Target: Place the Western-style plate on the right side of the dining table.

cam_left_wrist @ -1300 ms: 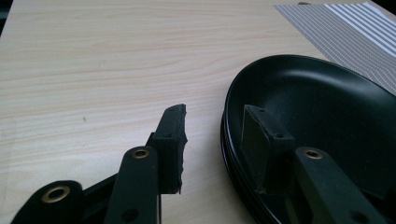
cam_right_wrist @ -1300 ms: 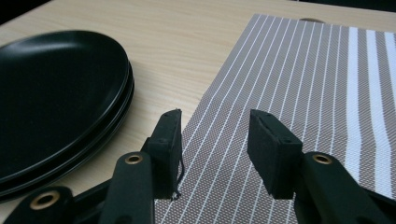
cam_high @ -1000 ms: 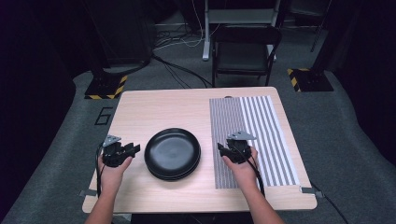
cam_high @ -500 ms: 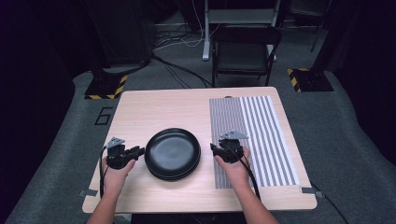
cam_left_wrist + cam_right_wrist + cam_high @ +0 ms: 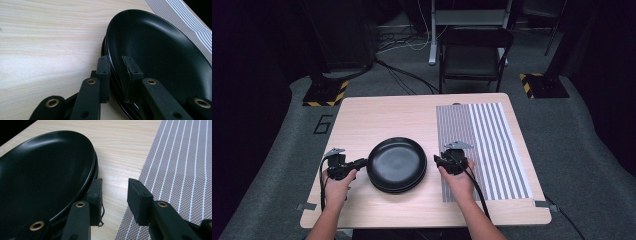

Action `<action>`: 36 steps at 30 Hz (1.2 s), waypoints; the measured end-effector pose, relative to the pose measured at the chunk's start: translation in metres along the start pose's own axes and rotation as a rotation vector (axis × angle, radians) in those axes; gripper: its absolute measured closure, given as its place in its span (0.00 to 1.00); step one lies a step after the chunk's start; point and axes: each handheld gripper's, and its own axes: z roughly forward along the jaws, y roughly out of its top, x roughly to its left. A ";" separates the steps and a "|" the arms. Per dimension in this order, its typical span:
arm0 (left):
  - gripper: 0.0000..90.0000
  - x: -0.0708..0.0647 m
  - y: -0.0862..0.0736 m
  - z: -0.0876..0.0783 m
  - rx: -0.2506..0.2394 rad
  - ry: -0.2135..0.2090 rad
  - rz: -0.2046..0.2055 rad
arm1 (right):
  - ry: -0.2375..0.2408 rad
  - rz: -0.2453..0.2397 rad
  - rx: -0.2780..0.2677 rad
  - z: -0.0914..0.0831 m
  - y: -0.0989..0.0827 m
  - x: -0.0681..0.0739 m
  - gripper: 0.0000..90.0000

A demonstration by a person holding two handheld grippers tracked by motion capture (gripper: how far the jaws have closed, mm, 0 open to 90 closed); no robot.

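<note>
A stack of black plates [image 5: 397, 165] sits at the front middle of the wooden table [image 5: 387, 115]. My left gripper [image 5: 360, 162] is at the stack's left rim. In the left gripper view its jaws [image 5: 115, 62] have just been closing and now clamp the plate's rim [image 5: 160, 50], one pad outside and one on the inner face. My right gripper [image 5: 437, 160] is at the stack's right rim. In the right gripper view its jaws [image 5: 115, 185] have just been closing too, but only bare table lies between them. Its left pad [image 5: 95, 192] rests against the edge of the plates [image 5: 45, 170].
A grey striped mat [image 5: 484, 145] covers the table's right part, just beside my right gripper. A black chair [image 5: 474, 52] stands behind the far edge. Small tape tabs [image 5: 306, 206] mark the front corners.
My right hand has slid left off the mat up to the plates' right rim. My left gripper has closed in on the left rim. Both pairs of jaws are narrower.
</note>
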 end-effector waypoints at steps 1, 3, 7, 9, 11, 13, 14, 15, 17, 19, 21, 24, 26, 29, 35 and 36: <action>0.87 0.000 0.000 0.001 0.004 -0.003 -0.003 | 0.004 0.005 0.002 0.000 0.000 0.000 0.72; 0.90 0.000 -0.001 0.002 0.006 -0.009 -0.016 | 0.008 0.012 0.000 0.001 0.000 0.000 0.72; 0.91 -0.001 -0.001 0.003 0.006 -0.001 -0.027 | 0.011 0.034 0.002 0.001 0.000 0.001 0.72; 0.91 -0.001 -0.002 0.004 -0.002 -0.002 -0.042 | 0.012 0.043 0.003 0.003 -0.001 0.002 0.72; 0.90 0.000 -0.003 0.005 0.008 -0.010 -0.055 | 0.016 0.044 0.003 0.005 -0.002 0.003 0.72; 0.89 0.001 -0.004 0.006 0.006 -0.013 -0.062 | 0.028 0.061 0.013 0.007 -0.003 0.005 0.72; 0.89 0.001 -0.004 0.006 0.006 -0.013 -0.062 | 0.028 0.061 0.013 0.007 -0.003 0.005 0.72; 0.89 0.001 -0.004 0.006 0.006 -0.016 -0.066 | 0.039 0.069 0.020 0.011 -0.003 0.007 0.74; 0.89 0.001 -0.004 0.007 0.006 -0.016 -0.067 | 0.046 0.081 0.026 0.013 -0.004 0.009 0.75; 0.89 0.001 -0.004 0.007 0.003 -0.017 -0.076 | 0.059 0.098 0.022 0.015 -0.004 0.009 0.77; 0.89 0.001 -0.004 0.007 -0.001 -0.013 -0.063 | 0.076 0.130 0.009 0.016 -0.003 0.010 0.78; 0.91 -0.001 -0.004 0.006 -0.013 0.000 -0.053 | 0.100 0.164 0.005 0.018 -0.003 0.010 0.79; 0.92 -0.003 -0.003 0.005 -0.006 -0.010 -0.045 | 0.115 0.177 0.017 0.020 -0.003 0.010 0.79; 0.93 -0.007 -0.004 0.006 -0.005 -0.009 -0.029 | 0.132 0.198 0.031 0.022 -0.003 0.010 0.80; 0.93 -0.007 -0.004 0.006 -0.007 -0.009 -0.037 | 0.147 0.200 0.039 0.023 -0.004 0.014 0.82; 0.93 -0.007 -0.004 0.006 -0.007 -0.007 -0.038 | 0.142 0.207 0.047 0.024 -0.004 0.015 0.82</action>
